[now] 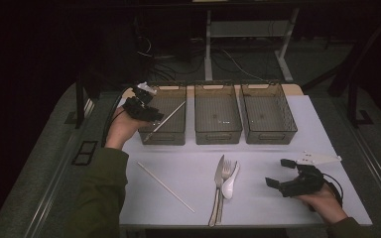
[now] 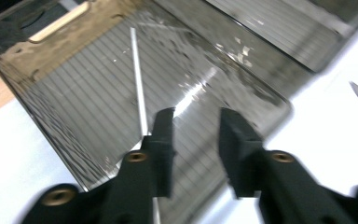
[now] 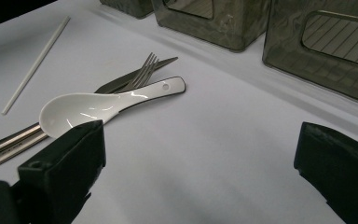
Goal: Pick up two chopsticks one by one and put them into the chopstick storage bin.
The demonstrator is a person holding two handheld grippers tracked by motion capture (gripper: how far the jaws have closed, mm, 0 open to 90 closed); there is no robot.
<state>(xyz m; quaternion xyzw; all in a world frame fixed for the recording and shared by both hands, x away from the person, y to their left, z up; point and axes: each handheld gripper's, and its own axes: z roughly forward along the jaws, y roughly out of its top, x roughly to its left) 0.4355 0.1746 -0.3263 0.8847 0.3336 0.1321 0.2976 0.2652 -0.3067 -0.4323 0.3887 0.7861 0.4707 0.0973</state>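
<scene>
1. left gripper (image 1: 151,115): jaws slightly parted, nothing between them, above the near left corner of the left bin (image 1: 164,135).
2. chopstick (image 2: 137,88): slanted inside the left bin, low end near the front wall.
3. right gripper (image 1: 280,173): jaws wide apart, empty, over bare tablecloth (image 1: 258,203) near the right edge.
4. second chopstick (image 1: 165,186), knife (image 1: 217,186), fork (image 1: 224,178), white spoon (image 3: 98,106): on the cloth between the grippers.
</scene>
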